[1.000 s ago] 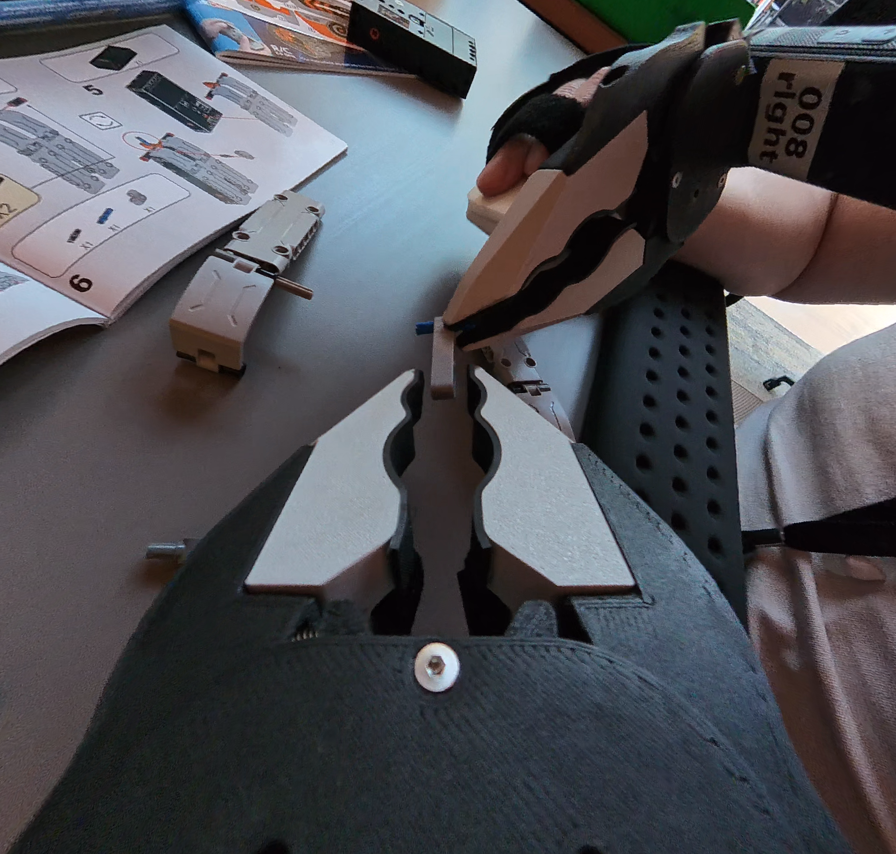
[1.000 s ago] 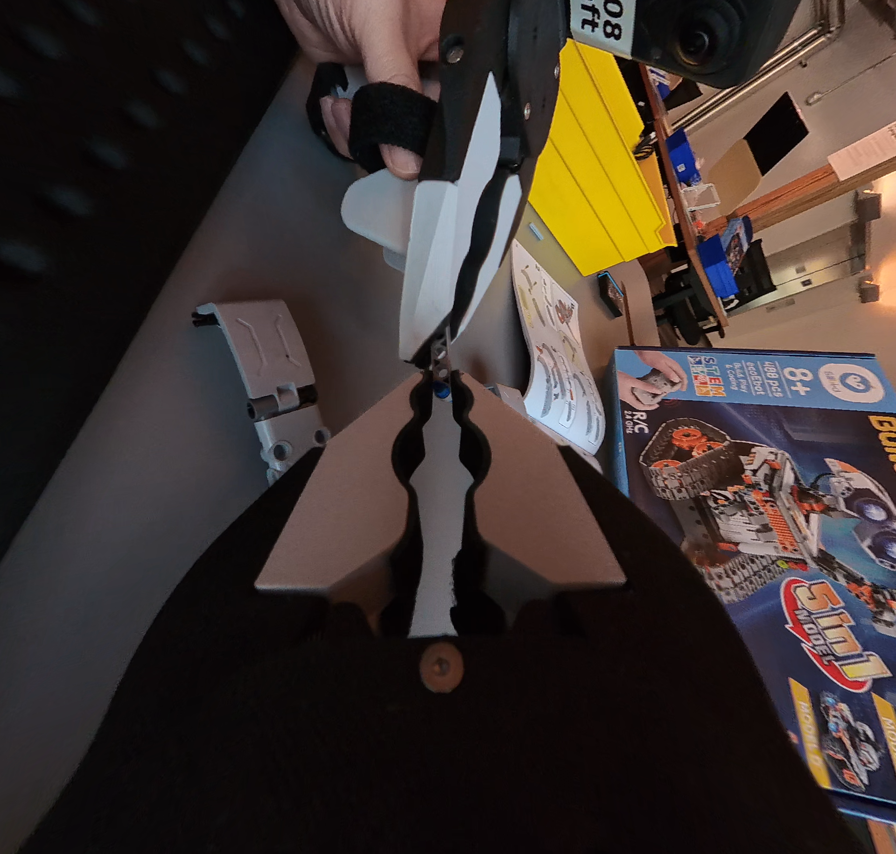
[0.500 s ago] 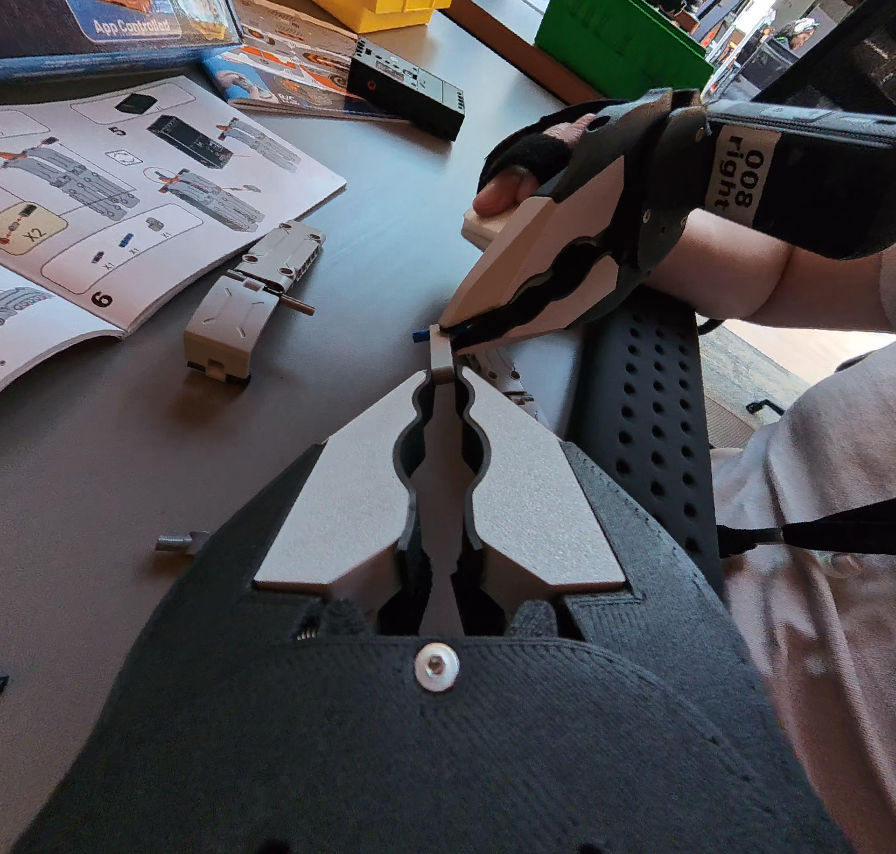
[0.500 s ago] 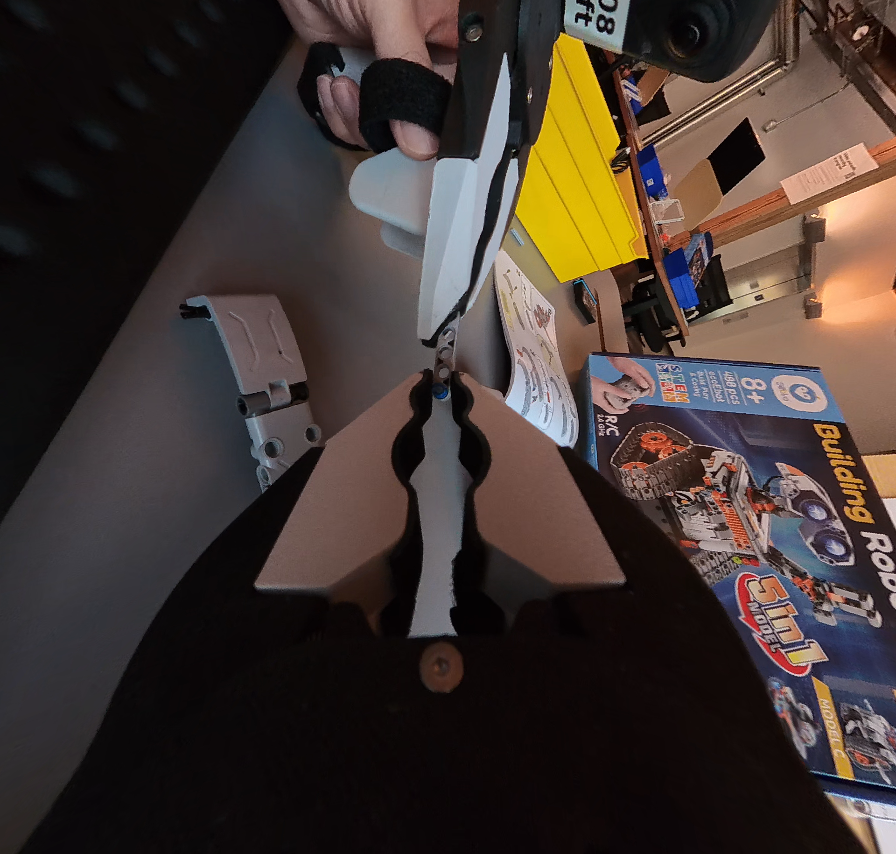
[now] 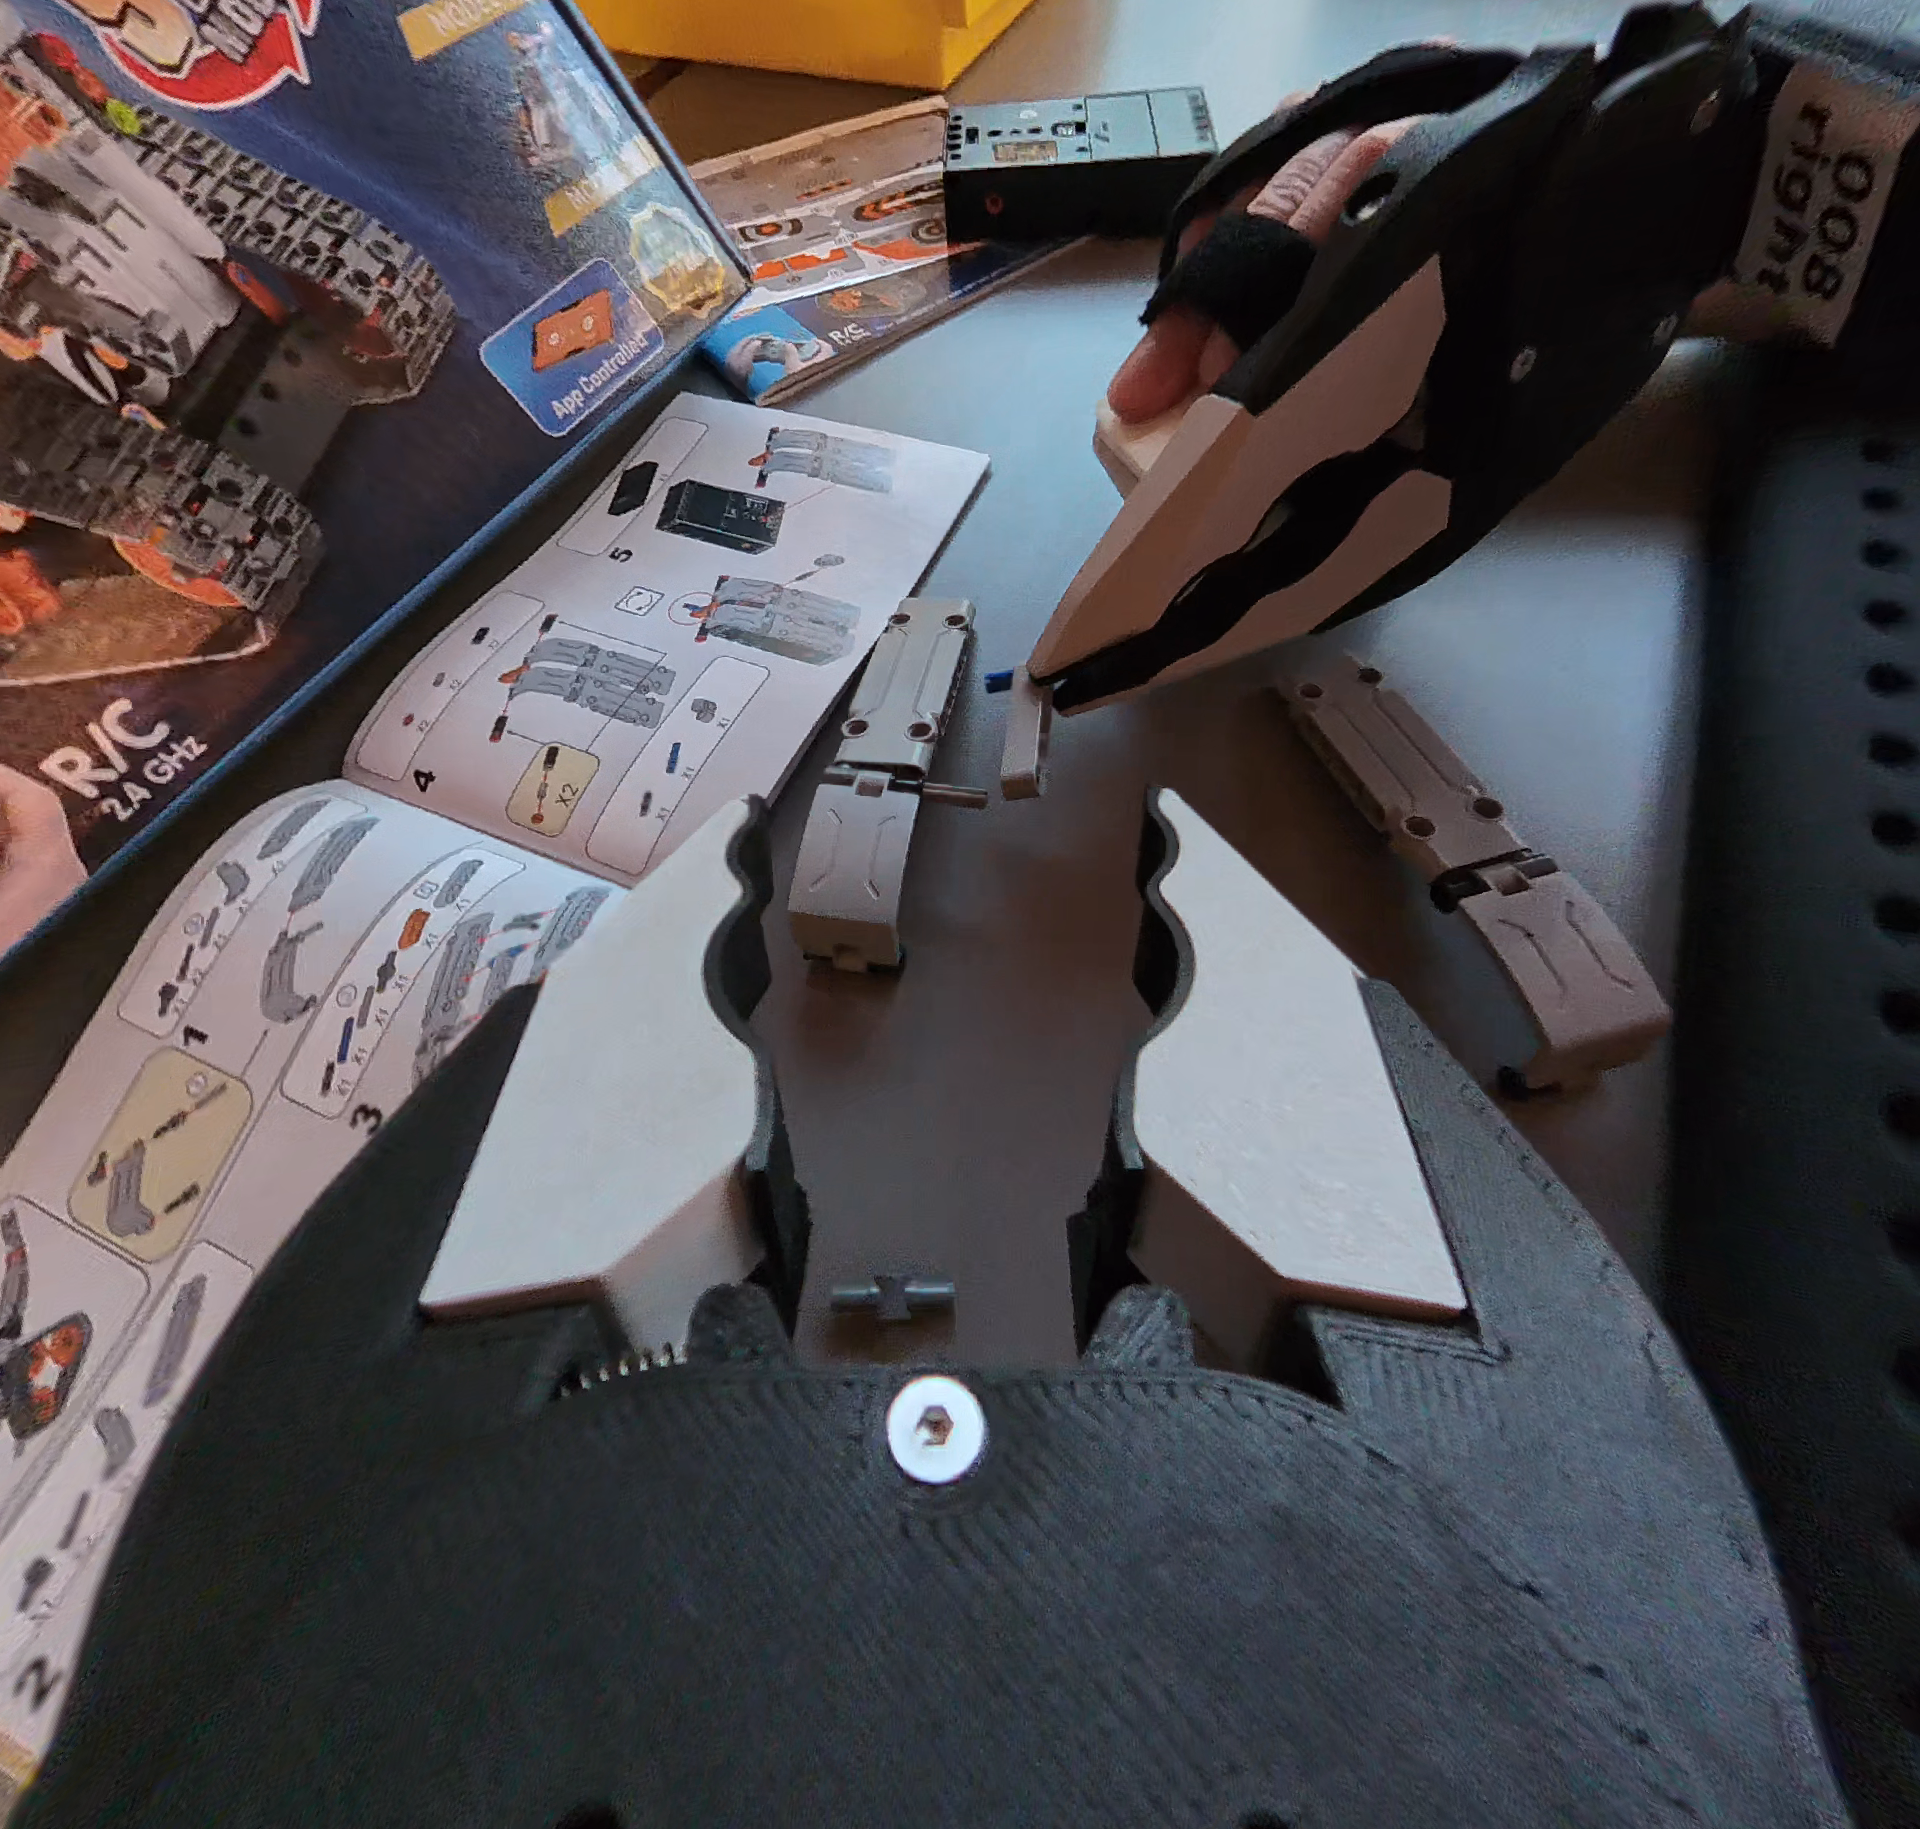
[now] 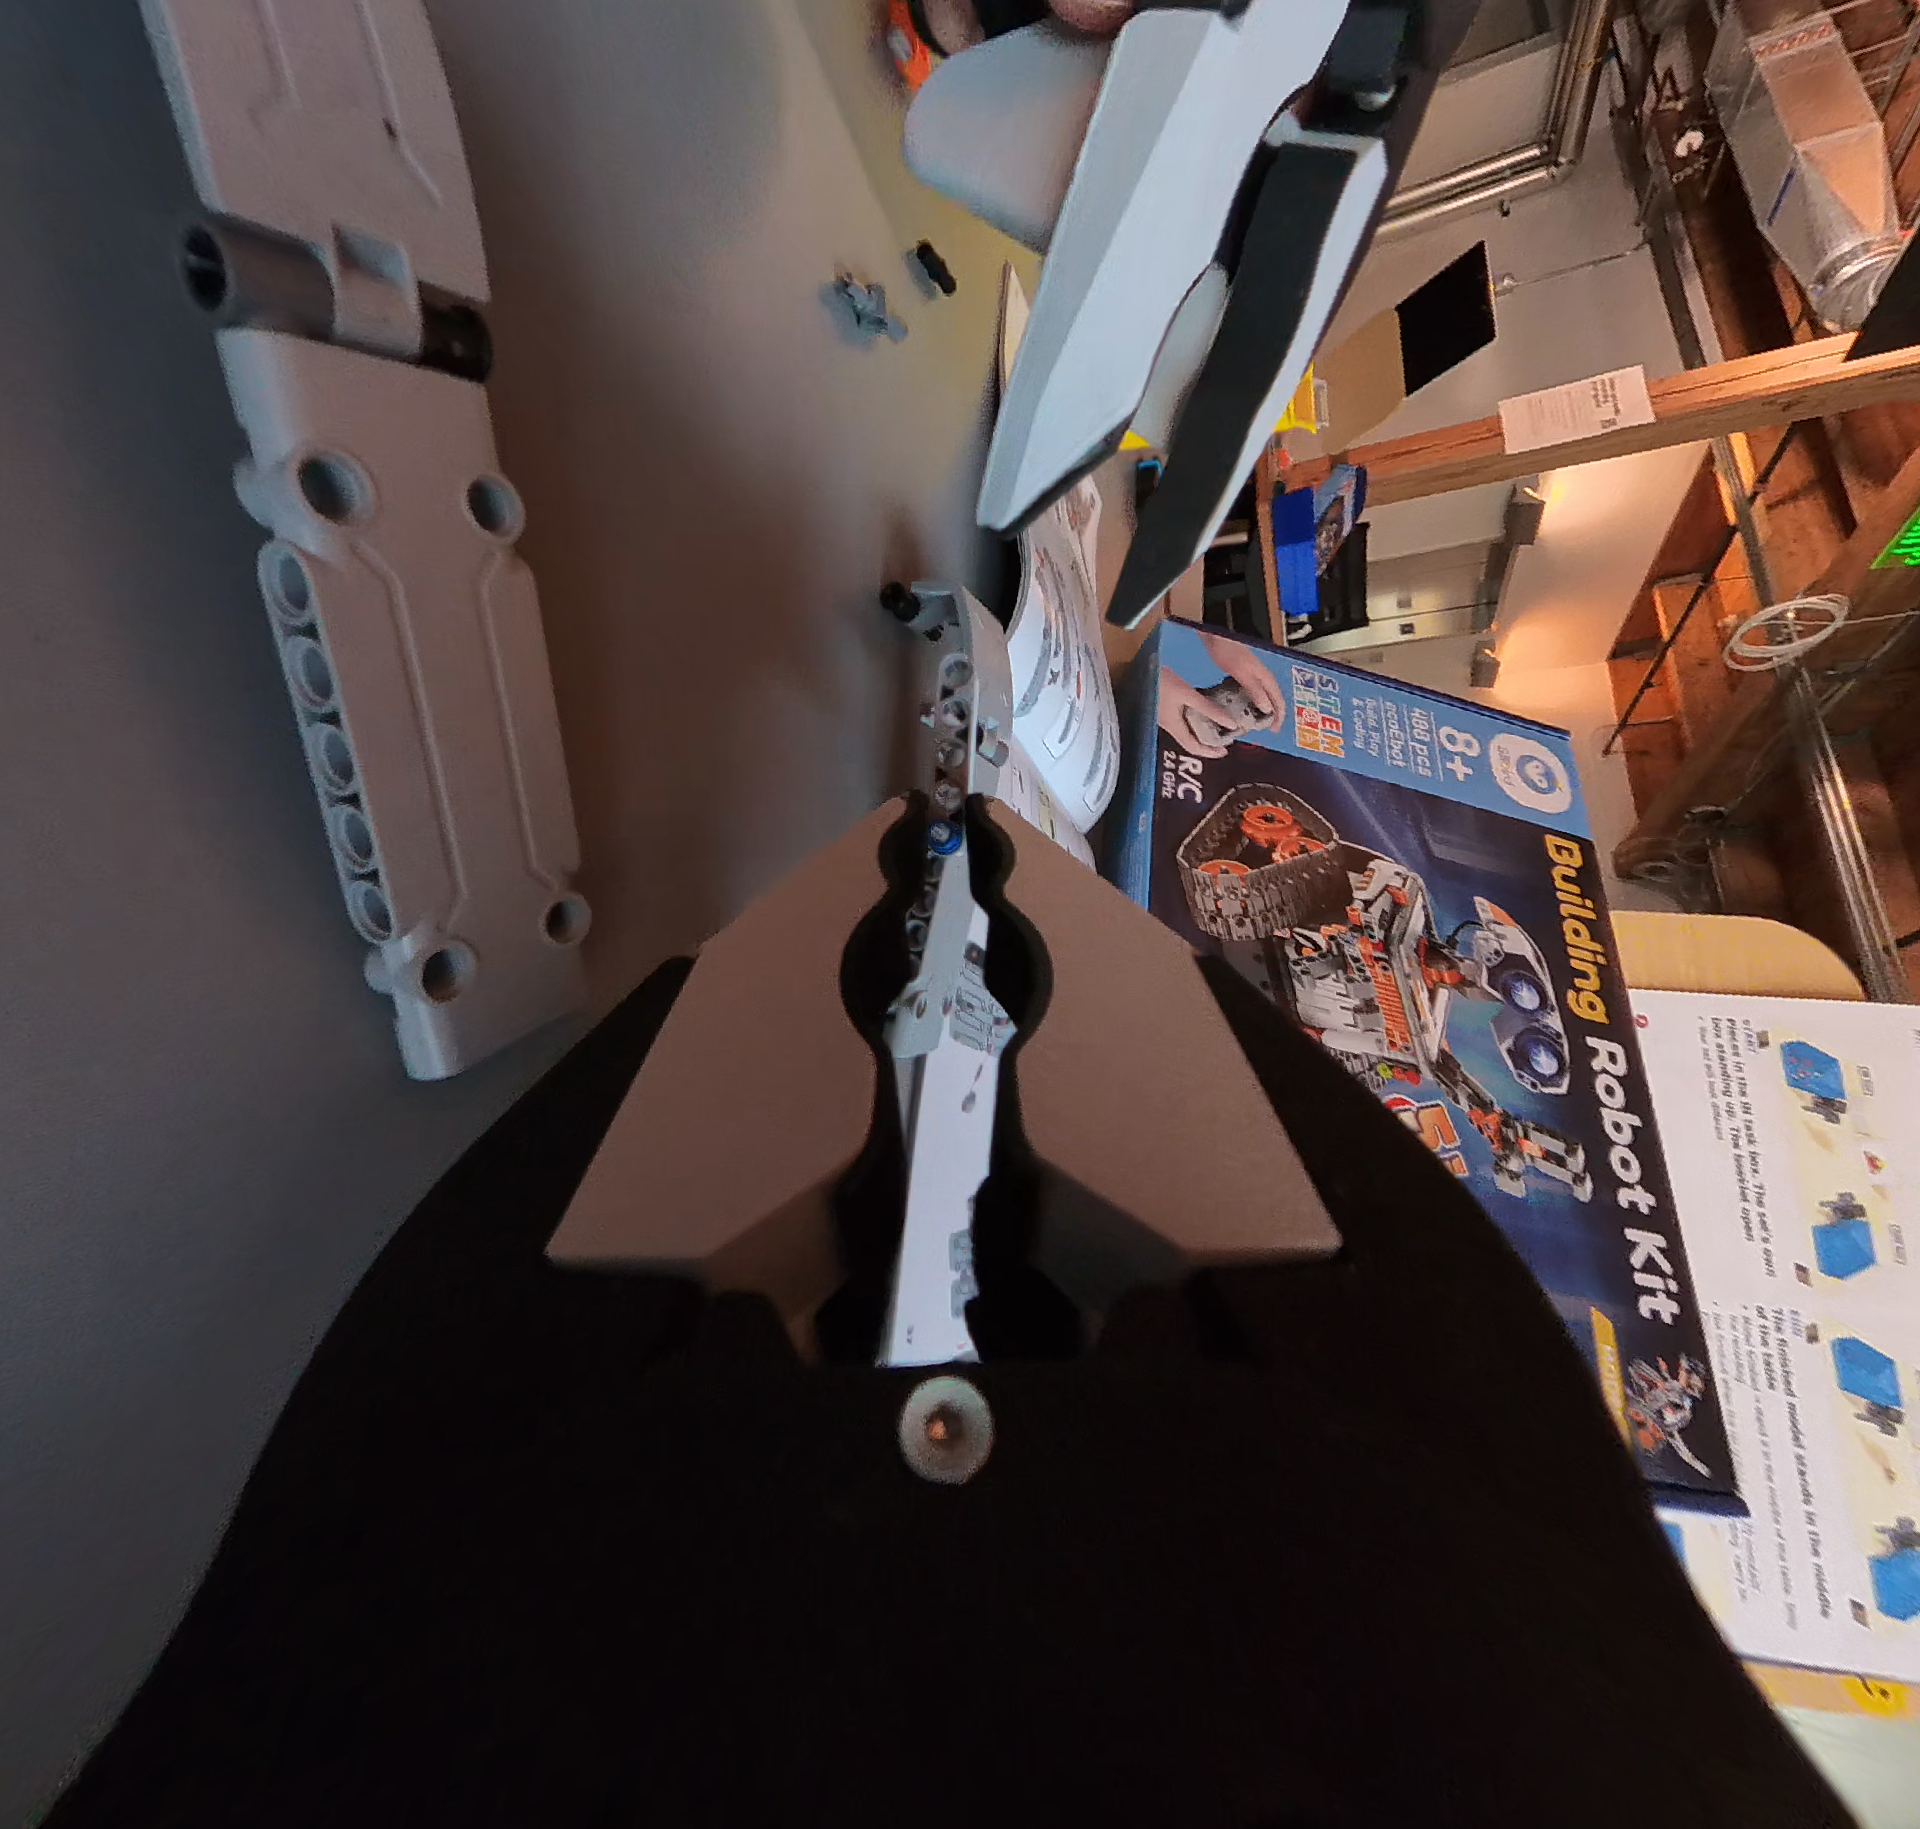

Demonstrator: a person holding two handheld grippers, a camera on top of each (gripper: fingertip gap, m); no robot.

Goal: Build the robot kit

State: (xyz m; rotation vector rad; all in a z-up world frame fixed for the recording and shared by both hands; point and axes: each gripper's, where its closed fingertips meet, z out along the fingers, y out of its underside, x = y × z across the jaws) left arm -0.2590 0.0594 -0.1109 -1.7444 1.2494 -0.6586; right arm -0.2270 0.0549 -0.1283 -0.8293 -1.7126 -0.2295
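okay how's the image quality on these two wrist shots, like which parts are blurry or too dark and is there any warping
Left wrist view: wide-angle warping bends the blue box and open manual; the right gripper is slightly soft at the top right edge.
Right wrist view: the right gripper's own black body is underexposed, its fingers in dim shade; the grey panel on the table is motion-blurred; warm light brightens the background shelves.

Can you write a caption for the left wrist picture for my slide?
Open left gripper hovers over a dark table while the right gripper pinches a small grey beam near two grey hinged panels.
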